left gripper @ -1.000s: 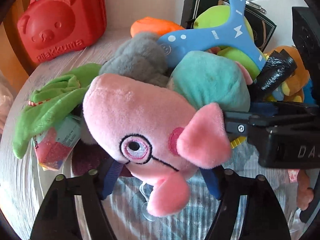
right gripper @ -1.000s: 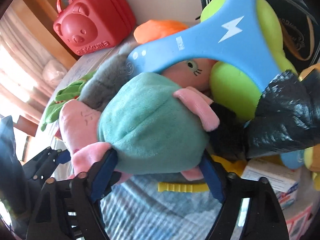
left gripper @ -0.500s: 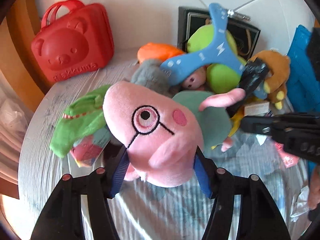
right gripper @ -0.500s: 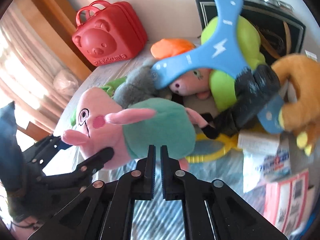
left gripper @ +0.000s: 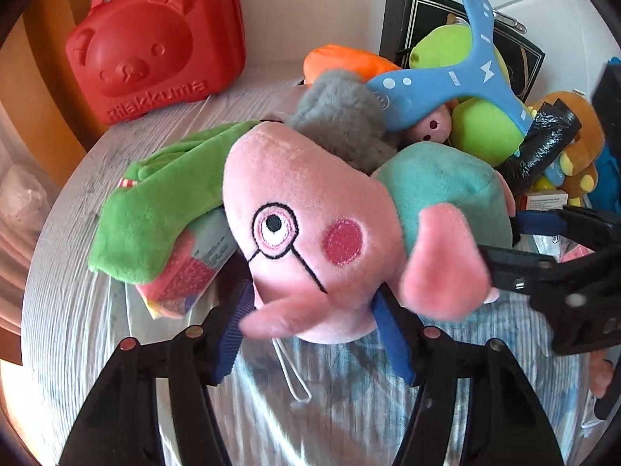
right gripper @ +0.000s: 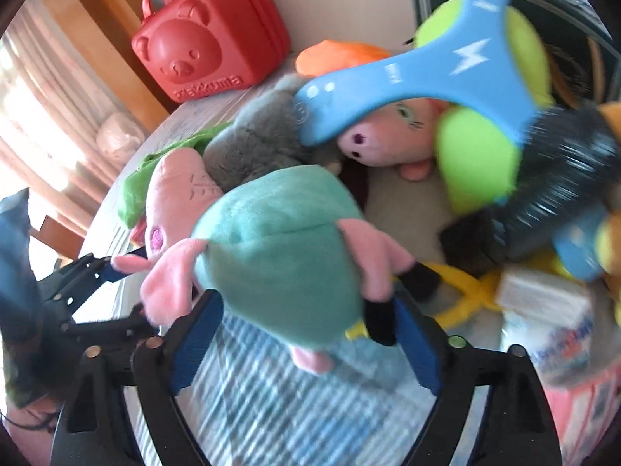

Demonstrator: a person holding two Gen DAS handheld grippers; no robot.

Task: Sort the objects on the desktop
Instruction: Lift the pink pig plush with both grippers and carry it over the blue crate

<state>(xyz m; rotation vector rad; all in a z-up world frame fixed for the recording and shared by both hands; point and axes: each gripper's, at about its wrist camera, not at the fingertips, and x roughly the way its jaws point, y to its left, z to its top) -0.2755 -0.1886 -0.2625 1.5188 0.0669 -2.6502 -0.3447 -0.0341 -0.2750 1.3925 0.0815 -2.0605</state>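
Pale wood-grain desk under a white wall, a red bear case at its far left corner and a toy heap along the far right. I have the pink pig plush lifted near the middle: my left gripper is opening slightly, its blue pads against the head. My right gripper is opening wide around the teal body, pads seemingly just clear. I judge I'm mid-pickup, passing the plush between hands. Its long axis runs across the desk, snout toward the left edge, feet toward the heap. Next I need one firm grip, then a carry to its group.
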